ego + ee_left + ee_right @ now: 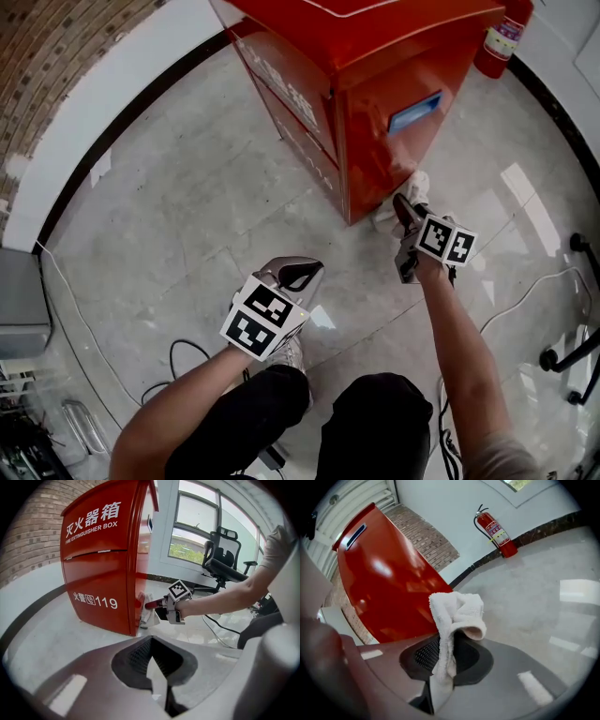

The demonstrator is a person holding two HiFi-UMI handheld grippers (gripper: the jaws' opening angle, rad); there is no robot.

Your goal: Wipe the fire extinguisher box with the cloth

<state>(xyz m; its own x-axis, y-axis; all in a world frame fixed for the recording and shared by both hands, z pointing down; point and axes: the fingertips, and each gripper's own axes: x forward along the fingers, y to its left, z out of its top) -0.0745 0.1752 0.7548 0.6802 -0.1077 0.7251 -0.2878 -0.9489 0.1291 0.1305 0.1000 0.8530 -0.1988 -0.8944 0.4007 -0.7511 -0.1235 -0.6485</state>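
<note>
The red fire extinguisher box [375, 84] stands on the floor ahead of me, with white lettering and "119" on its front [98, 573]. My right gripper [405, 208] is shut on a white cloth [454, 616], low at the box's right side near its front corner. In the left gripper view the cloth [149, 613] touches the box's bottom edge. The glossy red side [384, 588] fills the left of the right gripper view. My left gripper [302, 274] hangs back over the floor, jaws together and nothing between them [157, 677].
A red fire extinguisher [506, 37] leans at the wall behind the box. An office chair [225, 555] stands by the window, and its base [581, 347] is at my right. Cables [525, 291] trail across the floor. A grey cabinet [21, 300] is at far left.
</note>
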